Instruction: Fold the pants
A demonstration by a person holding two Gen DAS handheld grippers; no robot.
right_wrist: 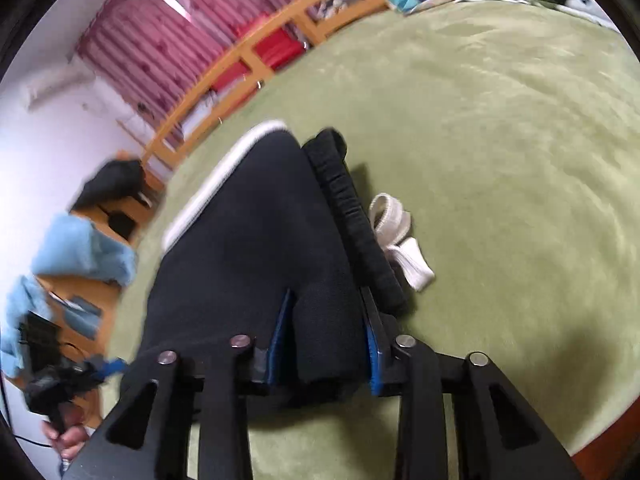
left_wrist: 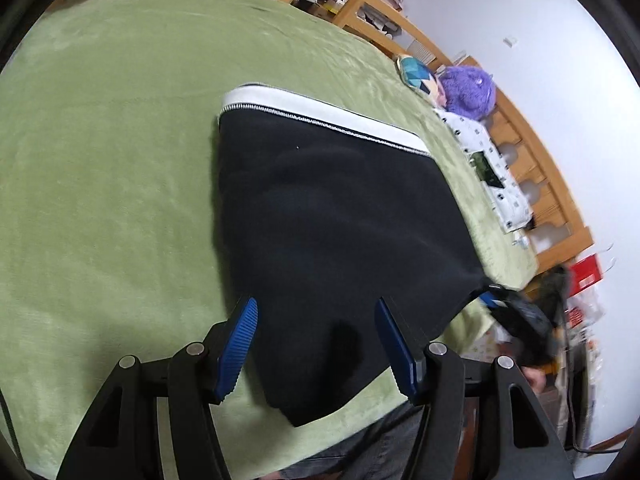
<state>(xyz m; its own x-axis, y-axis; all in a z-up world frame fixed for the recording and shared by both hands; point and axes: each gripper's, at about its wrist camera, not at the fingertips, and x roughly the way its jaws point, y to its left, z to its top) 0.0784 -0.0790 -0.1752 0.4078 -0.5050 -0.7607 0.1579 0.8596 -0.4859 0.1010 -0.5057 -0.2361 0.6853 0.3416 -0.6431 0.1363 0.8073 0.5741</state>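
Only right wrist view shows white drawstring (right_wrist: 398,240); right tool (right_wrist: 328,324) clamps pants (right_wrist: 256,232), left tool (left_wrist: 316,344) open.

I see black pants (left_wrist: 332,216) with a white side stripe (left_wrist: 320,114) on a green blanket (left_wrist: 112,168). My tools carry blue ribbed pads (left_wrist: 238,344).

A bed under a green fleece blanket (left_wrist: 100,160) fills most of both views, with a wooden headboard shelf (left_wrist: 360,4) along its far side holding red boxes (right_wrist: 276,46) and small clutter. Pink striped curtains (right_wrist: 168,36) hang behind the shelf against white walls (left_wrist: 540,60). A purple plush toy (left_wrist: 468,92), a patterned cushion (left_wrist: 416,72) and a spotted pillow (left_wrist: 492,168) lie by the bed's edge.
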